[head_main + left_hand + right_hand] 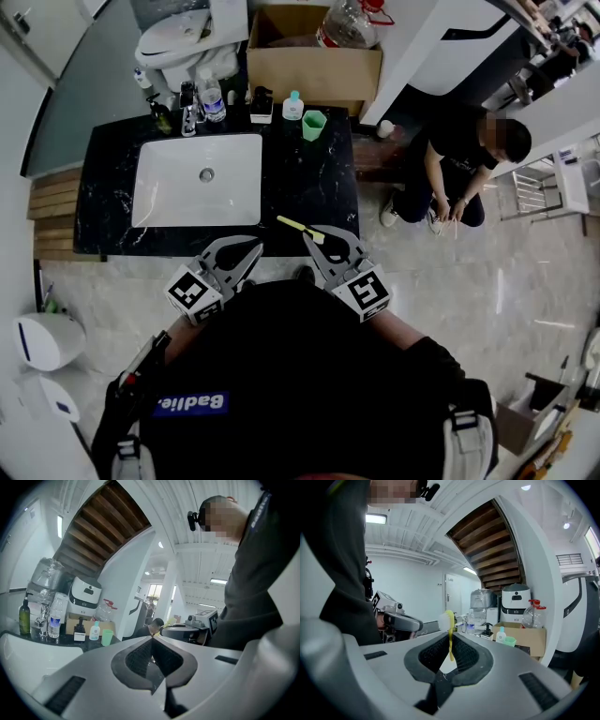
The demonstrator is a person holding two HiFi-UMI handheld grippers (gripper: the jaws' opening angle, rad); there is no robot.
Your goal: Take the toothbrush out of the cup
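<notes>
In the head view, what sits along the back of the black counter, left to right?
Dark green bottle, clear water bottle with blue label, black pump bottle with white label, small white bottle with teal cap, green plastic cup.

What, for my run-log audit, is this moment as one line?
right gripper: shut on toothbrush | toothbrush: out of cup, above counter front | cup: upright at counter back | left gripper: shut, empty

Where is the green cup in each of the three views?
Head view: green cup at top centre.
Left gripper view: cup at lower left.
Right gripper view: cup right of centre.
Shared landmark: the blue-capped bottle beside it.
</notes>
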